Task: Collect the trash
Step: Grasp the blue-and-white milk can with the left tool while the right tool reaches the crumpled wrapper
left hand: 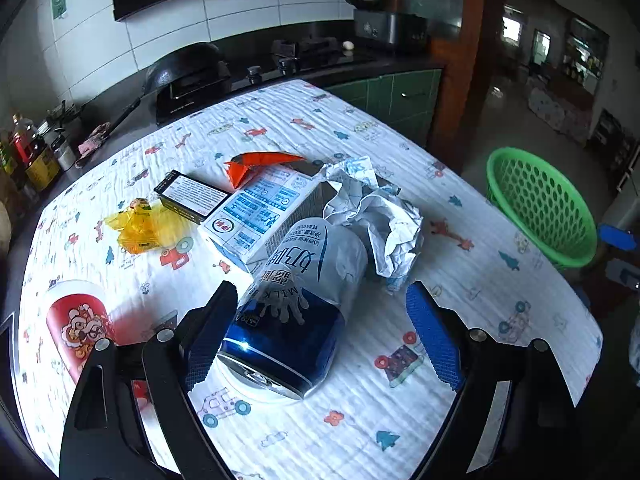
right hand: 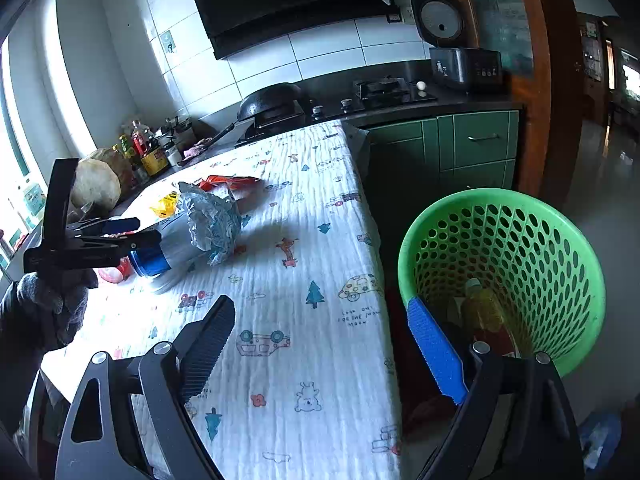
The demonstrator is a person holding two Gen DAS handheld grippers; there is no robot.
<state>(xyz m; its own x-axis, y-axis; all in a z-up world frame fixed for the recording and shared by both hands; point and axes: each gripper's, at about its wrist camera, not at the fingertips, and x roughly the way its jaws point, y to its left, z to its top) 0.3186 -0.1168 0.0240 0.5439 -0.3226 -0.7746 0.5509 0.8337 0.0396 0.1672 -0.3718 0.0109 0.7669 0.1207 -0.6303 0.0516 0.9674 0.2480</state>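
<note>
Trash is lying in a heap at the middle of the left wrist view, on a table (left hand: 460, 280) that is wearing a white quilted cloth printed with cartoon cars and trees. A green perforated basket (right hand: 520, 248) is standing off the table's edge, filling the right of the right wrist view; something yellow is sitting at its bottom, though the mesh shadows are making it hard to name. Within the heap, a white milk carton (left hand: 256, 216) is lying on its side, with crumpled white paper (left hand: 384, 216) touching its right end. A blue-and-white milk can (left hand: 296, 312) is lying toppled just below the carton. A red paper cup (left hand: 76, 324) is lying at lower left, a black box (left hand: 192, 196) and a yellow wrapper (left hand: 144, 228) at upper left of the heap, a red scrap (left hand: 260, 164) above.

The left gripper (left hand: 324, 332) is standing wide open astride the can; only its left pad seems to be meeting it. The right gripper (right hand: 324, 352) is gaping empty over the table's edge.
</note>
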